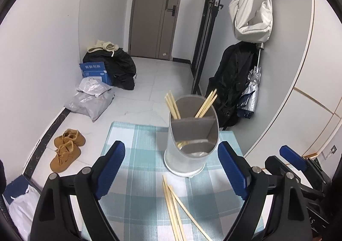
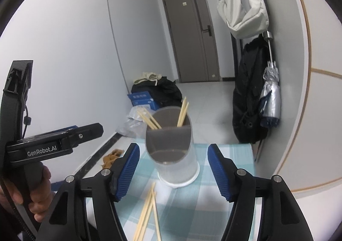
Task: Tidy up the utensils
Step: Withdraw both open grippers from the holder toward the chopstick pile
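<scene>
Both grippers are empty and hover over the bench (image 1: 128,134), which has a checked cloth on it. Left gripper (image 1: 171,170): fingers spread wide, nothing between the pads. Right gripper (image 2: 173,174): fingers spread too, nothing pinched.

The holder (image 1: 192,134) stands upright near the far end of the bench and is split into compartments. Two bunches of chopsticks are already in it, one (image 1: 172,105) in the far-left slot and one (image 1: 206,104) in the far-right slot. The near compartment looks mostly empty; something pale lies low in it, can't tell what.

Loose chopsticks (image 1: 175,209) lie crossed on the cloth just in front of the holder, below both grippers.

Step, as I judge it: between picks, with the task partly done. The next move calls for dropping one gripper onto the loose pile, closing on a thin stick or two near the middle, then tipping them upright into a slot. The sticks overlap, so a clean pinch needs care, and the holder may tip if bumped.
</scene>
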Demonstrator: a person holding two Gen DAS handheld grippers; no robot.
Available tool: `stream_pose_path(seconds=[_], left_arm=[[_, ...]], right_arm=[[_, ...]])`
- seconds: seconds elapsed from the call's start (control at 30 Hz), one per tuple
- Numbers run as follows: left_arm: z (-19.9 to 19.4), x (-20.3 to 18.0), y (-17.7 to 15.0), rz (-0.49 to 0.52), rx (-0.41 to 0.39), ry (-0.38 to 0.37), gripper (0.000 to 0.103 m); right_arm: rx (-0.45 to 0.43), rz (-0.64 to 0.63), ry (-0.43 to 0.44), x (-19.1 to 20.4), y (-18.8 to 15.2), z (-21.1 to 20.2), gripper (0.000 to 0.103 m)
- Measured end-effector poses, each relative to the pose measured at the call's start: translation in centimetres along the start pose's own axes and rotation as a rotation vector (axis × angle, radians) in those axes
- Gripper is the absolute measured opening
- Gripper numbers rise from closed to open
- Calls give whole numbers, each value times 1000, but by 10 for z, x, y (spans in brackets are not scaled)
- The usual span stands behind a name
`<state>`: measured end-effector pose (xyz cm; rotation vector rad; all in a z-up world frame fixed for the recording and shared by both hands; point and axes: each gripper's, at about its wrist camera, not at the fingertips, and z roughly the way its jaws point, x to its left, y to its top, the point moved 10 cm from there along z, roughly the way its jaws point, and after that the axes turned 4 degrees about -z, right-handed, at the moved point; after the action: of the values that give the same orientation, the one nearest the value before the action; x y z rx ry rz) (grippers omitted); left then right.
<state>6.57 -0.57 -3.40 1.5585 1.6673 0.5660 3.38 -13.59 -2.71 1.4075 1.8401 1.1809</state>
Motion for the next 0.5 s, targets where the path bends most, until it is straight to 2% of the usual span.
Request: stream_pose_path(seconds=[0.17, 0.37, 0.5], left_arm=[[16, 6, -23, -50, 59, -7, 85], [31, 14, -43, -43, 103, 14, 85], [45, 32, -57, -104, 160, 10, 85]], right_arm=[[67, 6, -11, -4, -29, 10, 66], [147, 17, -13, -8, -56, 26, 66], [219, 15, -8, -7, -76, 41, 66]])
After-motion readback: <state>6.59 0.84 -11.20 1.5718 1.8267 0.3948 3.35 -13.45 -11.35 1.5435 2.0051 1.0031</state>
